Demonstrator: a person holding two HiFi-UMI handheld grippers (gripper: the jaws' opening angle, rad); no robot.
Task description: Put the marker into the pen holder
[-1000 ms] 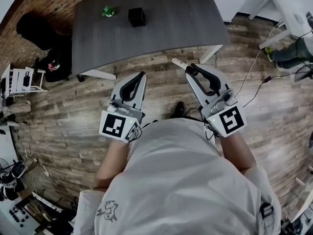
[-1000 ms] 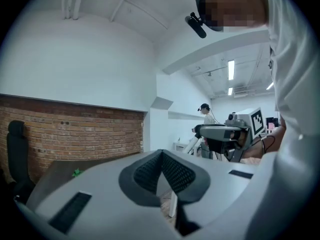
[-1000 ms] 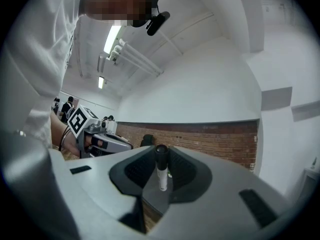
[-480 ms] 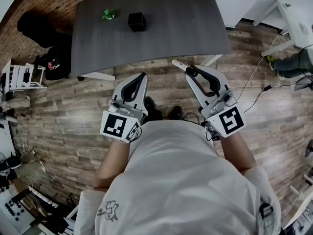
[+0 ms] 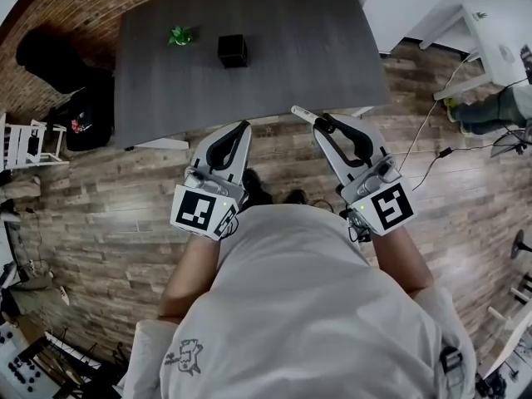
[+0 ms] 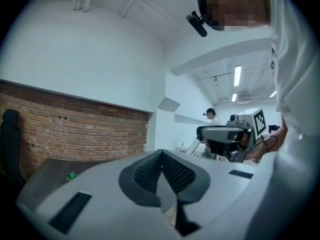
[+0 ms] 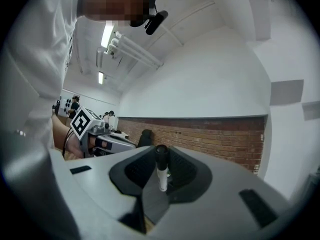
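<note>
A black cube-shaped pen holder [image 5: 233, 50] stands on the dark grey table [image 5: 316, 48], toward its far left. My right gripper [image 5: 322, 121] is shut on a white marker [image 5: 303, 114] with a black cap, which sticks out to the left of the jaw tips just off the table's near edge. In the right gripper view the marker [image 7: 161, 166] stands upright between the pads of that gripper [image 7: 161, 159]. My left gripper [image 5: 243, 125] is held level beside it over the wooden floor, shut and empty. In the left gripper view its pads [image 6: 161, 156] meet.
A small green thing [image 5: 179, 35] lies left of the pen holder. A black chair [image 5: 50, 52] and a white stool [image 5: 33, 135] stand at the left by the brick wall. At the right are a white desk [image 5: 499, 32], floor cables [image 5: 432, 152] and another person's leg [image 5: 499, 106].
The table's near edge has drawn closer to both grippers as the person walks toward it. Both grippers keep the same pose, and the marker stays in the right one.
</note>
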